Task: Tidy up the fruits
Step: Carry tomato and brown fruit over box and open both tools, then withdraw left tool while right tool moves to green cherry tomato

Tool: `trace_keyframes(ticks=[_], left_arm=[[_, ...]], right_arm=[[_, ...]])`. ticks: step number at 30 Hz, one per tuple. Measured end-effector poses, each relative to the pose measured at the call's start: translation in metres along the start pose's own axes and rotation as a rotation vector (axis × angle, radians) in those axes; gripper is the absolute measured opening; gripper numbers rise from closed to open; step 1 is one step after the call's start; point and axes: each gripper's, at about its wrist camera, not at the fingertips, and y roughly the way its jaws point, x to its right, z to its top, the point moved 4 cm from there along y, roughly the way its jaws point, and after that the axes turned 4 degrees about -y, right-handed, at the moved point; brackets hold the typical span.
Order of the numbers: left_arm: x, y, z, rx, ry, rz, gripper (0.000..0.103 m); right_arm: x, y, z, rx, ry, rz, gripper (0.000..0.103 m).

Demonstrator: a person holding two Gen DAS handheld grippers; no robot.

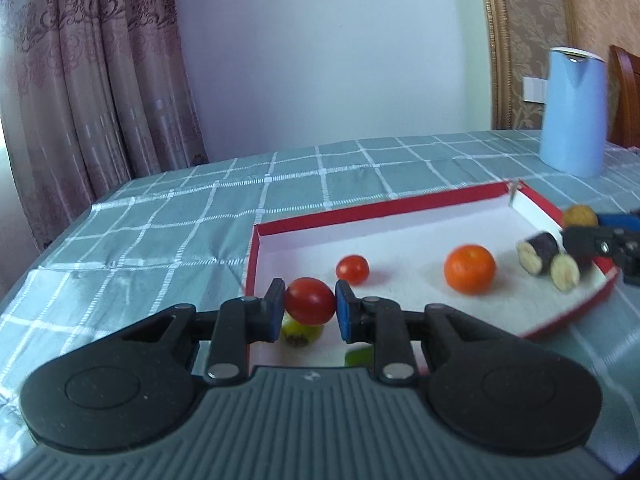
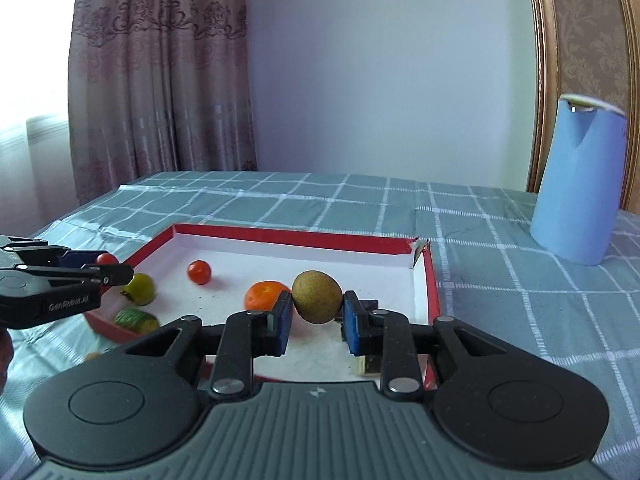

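**Two fruits held above the red tray**

At the lower centre of the left wrist view, a red tomato (image 1: 310, 301) is clamped between the blue pads of the left gripper (image 1: 309, 312), whose jaws are closed onto it. The tomato is held over the near left corner of the red tray (image 1: 400, 206), which lies on the checked tabletop (image 1: 180, 216). Inside the tray, on its white floor, a smaller tomato (image 1: 352, 269) is seen just beyond the held one, an orange (image 1: 469, 269) lies to the right of it, and two dark-skinned cut pieces (image 1: 548, 266) rest at the right end. A yellow-green fruit (image 1: 301, 333) is partly hidden under the held tomato.

At the centre of the right wrist view, a brown round fruit (image 2: 317, 297) is gripped by the right gripper (image 2: 317, 322), its jaws closed on the fruit's sides, above the near right part of the tray. A second green fruit (image 2: 136, 320) is seen at the tray's lower left edge; whether it lies inside cannot be told. A blue jug (image 2: 578, 184) stands on the tabletop at the right, well apart from the tray. A patterned curtain (image 2: 160, 80) hangs at the upper left.
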Motion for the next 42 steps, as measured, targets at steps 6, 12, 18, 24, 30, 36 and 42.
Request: trace_keyframes(ticks=[6,12,18,24,30,36,42], left_arm=[[-0.005,0.042,0.011,-0.047,-0.072,0.029,0.024],[-0.013,0.073,0.013,-0.108,-0.082,0.088,0.024],[-0.016,0.088,0.009,-0.148,-0.090,0.087,0.024],[-0.015,0.091,0.008,-0.147,-0.087,0.090,0.025],[-0.012,0.090,0.008,-0.139,-0.076,0.078,0.040],[-0.006,0.088,0.007,-0.138,-0.063,0.044,0.058],[-0.002,0.085,0.005,-0.145,-0.058,0.009,0.071]], right_arm=[[0.010,0.039,0.008,-0.070,0.018,-0.056,0.026],[0.016,0.079,0.019,-0.130,0.043,-0.068,0.026],[0.014,0.101,0.013,-0.192,0.052,-0.063,0.026],[0.015,0.102,0.011,-0.196,0.058,-0.068,0.026],[0.015,0.103,0.011,-0.195,0.058,-0.072,0.026],[0.019,0.100,0.010,-0.186,0.076,-0.059,0.040],[0.018,0.089,0.008,-0.156,0.088,-0.066,0.070]])
